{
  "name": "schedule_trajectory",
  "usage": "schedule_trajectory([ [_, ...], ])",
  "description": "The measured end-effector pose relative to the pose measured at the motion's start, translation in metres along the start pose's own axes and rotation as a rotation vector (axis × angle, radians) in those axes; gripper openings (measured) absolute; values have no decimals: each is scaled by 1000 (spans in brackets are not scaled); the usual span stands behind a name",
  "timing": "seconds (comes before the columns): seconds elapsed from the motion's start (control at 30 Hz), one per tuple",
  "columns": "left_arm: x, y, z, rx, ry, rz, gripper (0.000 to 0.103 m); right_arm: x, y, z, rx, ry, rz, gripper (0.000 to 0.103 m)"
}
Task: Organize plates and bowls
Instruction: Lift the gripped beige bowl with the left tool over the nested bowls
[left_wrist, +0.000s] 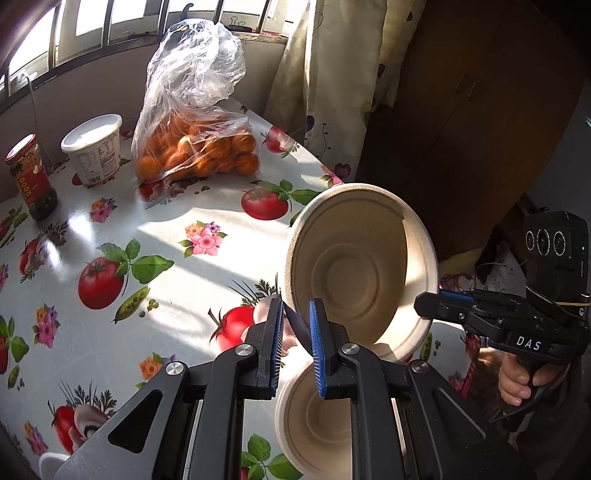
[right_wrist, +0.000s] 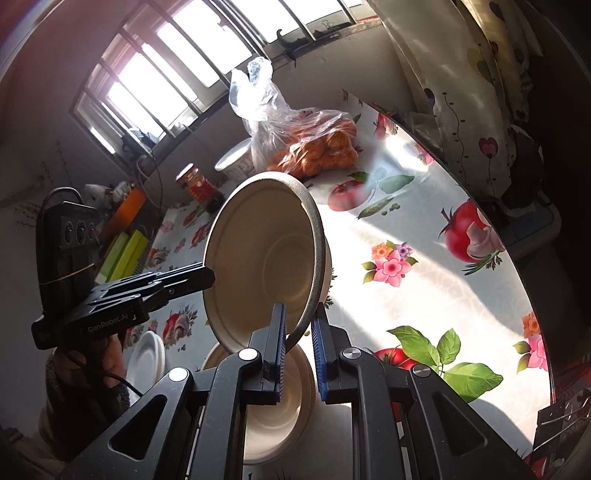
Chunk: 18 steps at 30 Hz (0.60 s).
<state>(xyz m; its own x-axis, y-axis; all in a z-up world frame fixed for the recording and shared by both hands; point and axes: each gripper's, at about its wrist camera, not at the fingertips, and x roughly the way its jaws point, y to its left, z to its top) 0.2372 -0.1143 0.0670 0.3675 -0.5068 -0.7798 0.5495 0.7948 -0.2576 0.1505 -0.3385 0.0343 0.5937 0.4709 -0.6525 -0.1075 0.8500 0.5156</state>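
Two handheld grippers share one pale paper bowl (left_wrist: 360, 266), lifted clear of a round table (left_wrist: 177, 229) covered in a tomato-and-flower oilcloth. The left gripper (left_wrist: 297, 332) is clamped on the bowl's near left rim, its blue-padded fingers (left_wrist: 317, 343) pressed together on the thin wall. The right gripper (right_wrist: 298, 345) pinches the opposite rim in the same way, so the bowl hangs tilted between them, its open mouth turned toward the left camera and its rim plane standing steeply rather than level. Directly beneath, just nearer than the held bowl, a second bowl (left_wrist: 314, 417) of the same kind rests upright on the table; the held bowl lies above and slightly beyond it, and neither hand is clearly the nearer. A stack of white plates (right_wrist: 147, 360) sits at the near left. Far across the table are a bag of oranges (left_wrist: 195, 147), a white tub (left_wrist: 94, 147) and a red jar (left_wrist: 31, 177). Judging from this, nesting would need the bowl levelled and lowered
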Motion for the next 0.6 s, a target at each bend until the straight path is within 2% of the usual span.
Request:
schedule_trajectory([
  [0.6,-15,-4,-32,-33,7,-5,15,-8,11,-29,9,22,17,14],
])
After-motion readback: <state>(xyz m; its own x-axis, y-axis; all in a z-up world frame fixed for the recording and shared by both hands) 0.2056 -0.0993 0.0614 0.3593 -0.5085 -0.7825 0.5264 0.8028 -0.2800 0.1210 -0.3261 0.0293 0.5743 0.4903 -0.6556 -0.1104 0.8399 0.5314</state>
